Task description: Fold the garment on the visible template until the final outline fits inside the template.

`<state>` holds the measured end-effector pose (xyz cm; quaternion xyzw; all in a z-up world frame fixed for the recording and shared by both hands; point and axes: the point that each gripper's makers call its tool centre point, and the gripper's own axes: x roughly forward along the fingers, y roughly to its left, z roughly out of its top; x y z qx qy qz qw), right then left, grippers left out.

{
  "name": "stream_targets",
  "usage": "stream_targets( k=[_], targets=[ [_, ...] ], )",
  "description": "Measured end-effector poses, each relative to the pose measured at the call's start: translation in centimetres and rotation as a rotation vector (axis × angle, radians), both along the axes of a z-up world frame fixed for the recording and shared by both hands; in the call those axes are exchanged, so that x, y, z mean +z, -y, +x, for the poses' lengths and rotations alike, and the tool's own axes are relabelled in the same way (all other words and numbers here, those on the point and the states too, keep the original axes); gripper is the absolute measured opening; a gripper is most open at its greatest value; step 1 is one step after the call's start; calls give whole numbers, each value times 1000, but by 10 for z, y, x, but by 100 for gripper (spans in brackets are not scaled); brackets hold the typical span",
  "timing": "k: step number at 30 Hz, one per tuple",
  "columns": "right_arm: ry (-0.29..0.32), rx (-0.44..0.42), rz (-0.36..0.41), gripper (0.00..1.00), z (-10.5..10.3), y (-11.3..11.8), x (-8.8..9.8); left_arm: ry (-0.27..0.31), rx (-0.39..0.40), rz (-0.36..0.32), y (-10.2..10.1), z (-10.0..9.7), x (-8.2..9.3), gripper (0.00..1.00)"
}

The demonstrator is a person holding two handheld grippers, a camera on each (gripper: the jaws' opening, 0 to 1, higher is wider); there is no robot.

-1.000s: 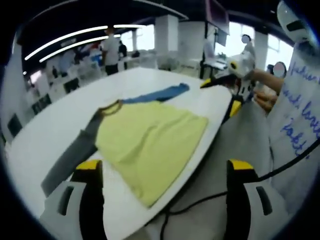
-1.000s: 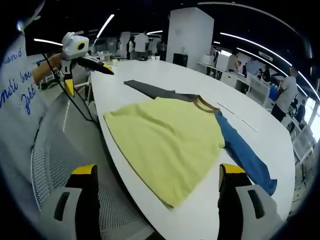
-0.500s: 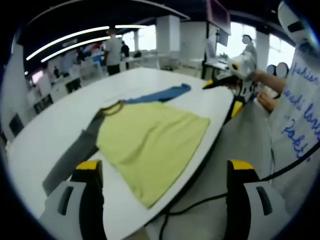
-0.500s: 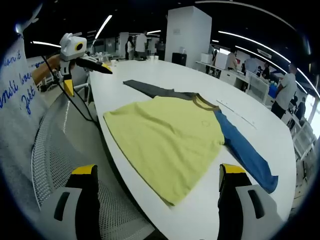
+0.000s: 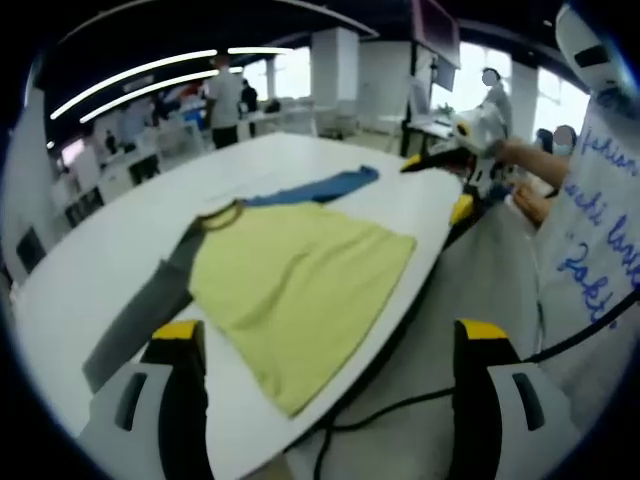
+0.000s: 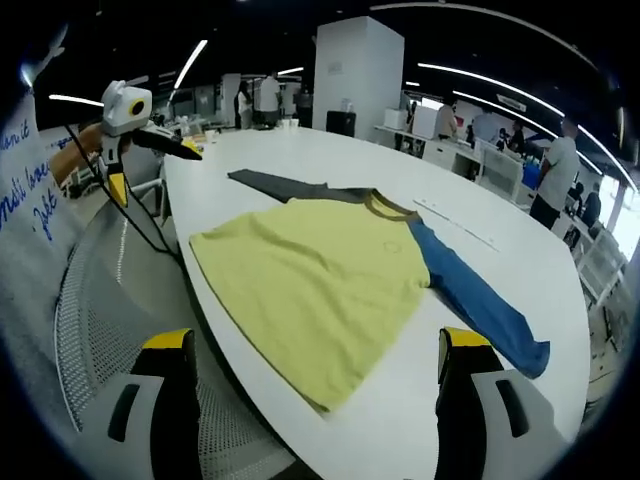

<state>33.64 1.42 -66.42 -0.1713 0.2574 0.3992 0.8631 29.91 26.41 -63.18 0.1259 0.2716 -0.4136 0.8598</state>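
Observation:
A long-sleeved shirt lies flat on the white table, its hem at the near edge. It has a yellow body (image 5: pixel 300 275) (image 6: pixel 320 280), a grey sleeve (image 5: pixel 140 315) (image 6: pixel 280 185) and a blue sleeve (image 5: pixel 315 188) (image 6: pixel 475 305), both spread outward. My left gripper (image 5: pixel 330 335) hovers off the table edge near the hem, open, nothing between its jaws. My right gripper (image 6: pixel 316 345) is also open and empty, short of the hem's other corner. Each gripper also shows far off in the other's view, the right gripper (image 5: pixel 440 158) and the left gripper (image 6: pixel 140 125), each held in a hand.
The white table (image 5: pixel 90 250) (image 6: pixel 520 240) is large and rounded; a thin pale strip (image 6: pixel 455 222) lies beyond the collar. A grey mesh chair (image 6: pixel 100 300) and a black cable (image 5: pixel 400 400) are at the near edge. People stand at desks in the background.
The right gripper view has shifted a little, so the shirt sits slightly further left in it. The shirt itself has not moved, and both grippers stay open.

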Motion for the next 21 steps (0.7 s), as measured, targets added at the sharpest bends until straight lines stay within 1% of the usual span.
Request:
stream_targets(
  k=[5, 6, 8, 10, 13, 15, 17, 21],
  targets=[
    [3, -7, -1, 100, 8, 8, 1, 5, 12, 6, -2, 2, 1, 99],
    [6, -14, 0, 100, 14, 13, 0, 6, 13, 8, -2, 2, 1, 99],
    [11, -21, 1, 100, 18, 17, 1, 2, 11, 7, -2, 1, 1, 99],
    [16, -33, 8, 100, 22, 21, 3, -4, 7, -5, 0, 0, 3, 99],
    [22, -66, 22, 100, 30, 29, 6, -1, 9, -2, 0, 0, 4, 99],
    [36, -81, 9, 100, 35, 35, 7, -1, 12, 0, 0, 1, 4, 98],
    [41, -93, 0, 97, 40, 42, 7, 0, 12, 0, 1, 1, 5, 98],
    [50, -127, 3, 95, 51, 54, 9, 1, 15, 3, 2, 2, 6, 98]
  ],
)
